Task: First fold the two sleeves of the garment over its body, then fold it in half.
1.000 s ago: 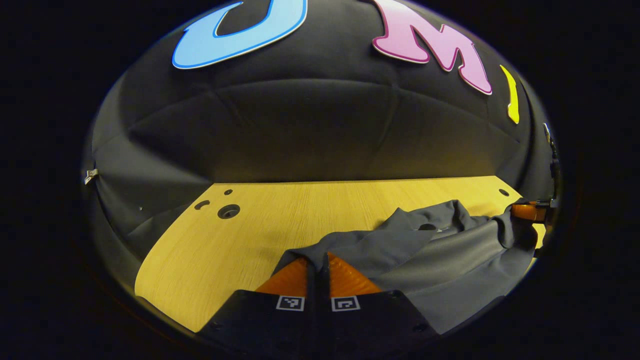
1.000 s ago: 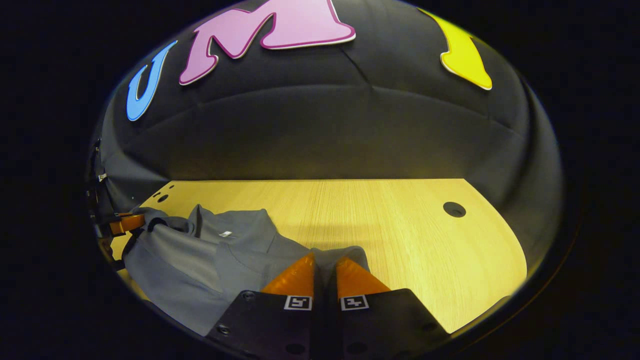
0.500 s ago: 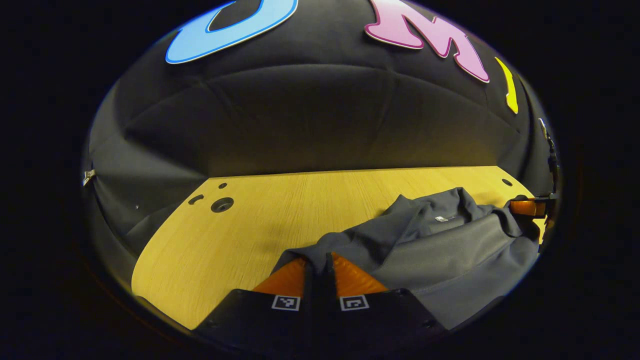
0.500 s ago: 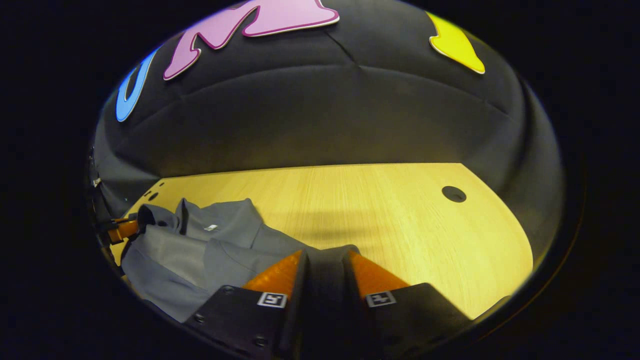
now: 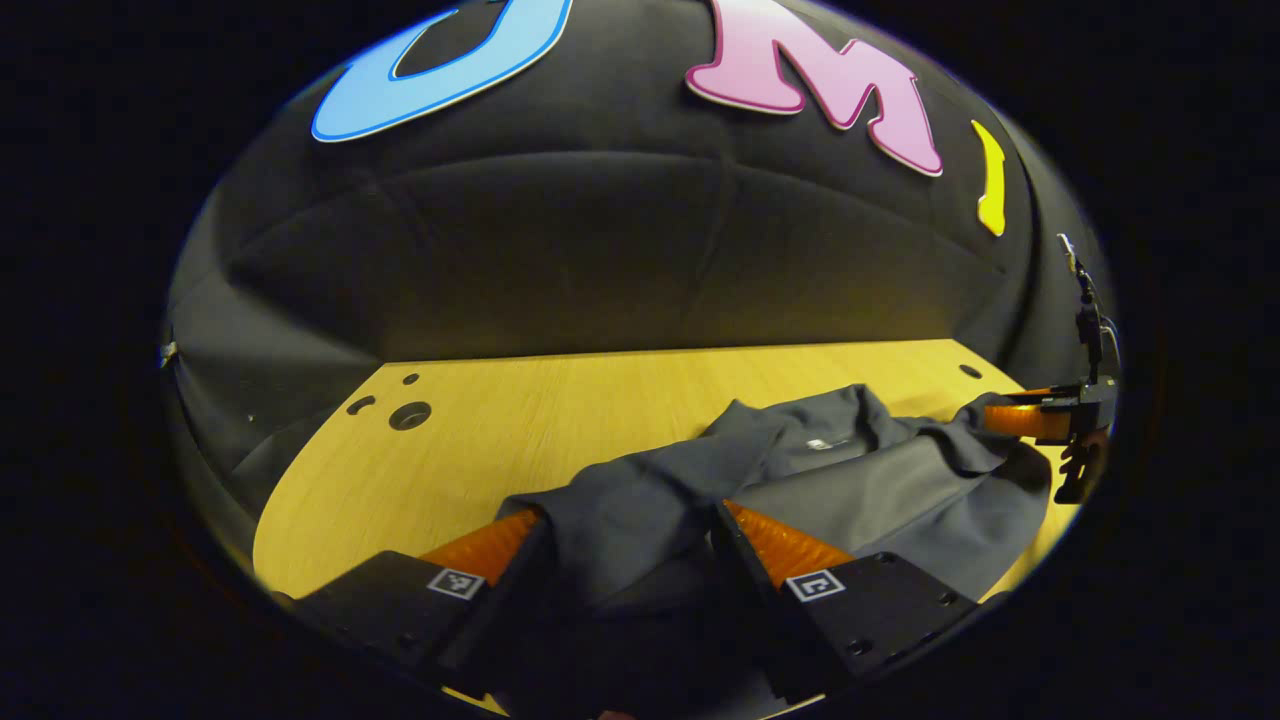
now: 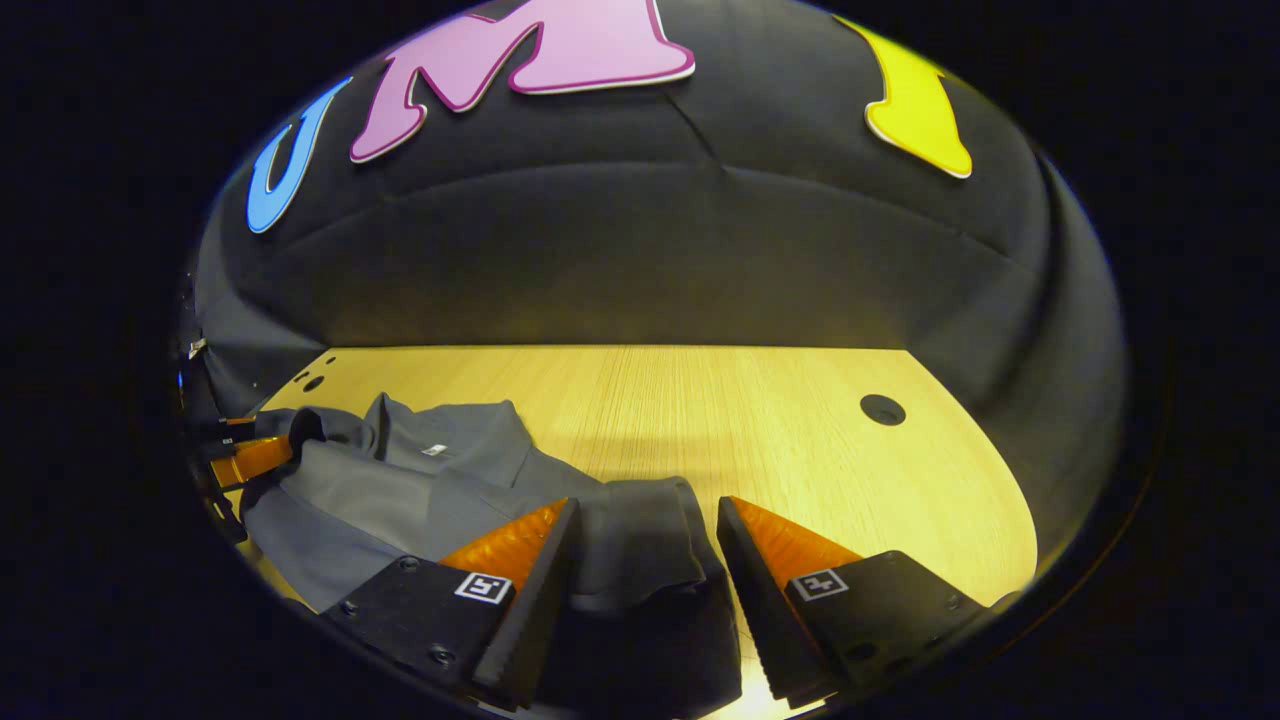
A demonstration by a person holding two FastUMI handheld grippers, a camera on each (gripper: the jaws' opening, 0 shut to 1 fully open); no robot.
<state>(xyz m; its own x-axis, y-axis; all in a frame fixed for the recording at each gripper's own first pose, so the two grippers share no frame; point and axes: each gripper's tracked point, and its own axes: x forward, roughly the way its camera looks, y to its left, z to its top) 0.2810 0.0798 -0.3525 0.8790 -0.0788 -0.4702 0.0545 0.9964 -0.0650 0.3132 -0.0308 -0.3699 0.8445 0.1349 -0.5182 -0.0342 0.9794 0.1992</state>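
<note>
Left gripper [image 5: 628, 520] spread wide, released; fold of grey shirt [image 5: 860, 480] bunched loosely between fingers, neither finger pressing it. Right gripper [image 6: 642, 520] likewise wide open, released; soft shirt edge [image 6: 640, 540] lying in gap between fingers. Fingers wedge-shaped, ridged on inner faces, square marker on each dark base. Shirt smooth matte knit, rumpled, collar and small white tag up, spread across pale wood-grain table [image 6: 760, 410]. Round hole [image 6: 882, 409] in tabletop at right, well apart from shirt
</note>
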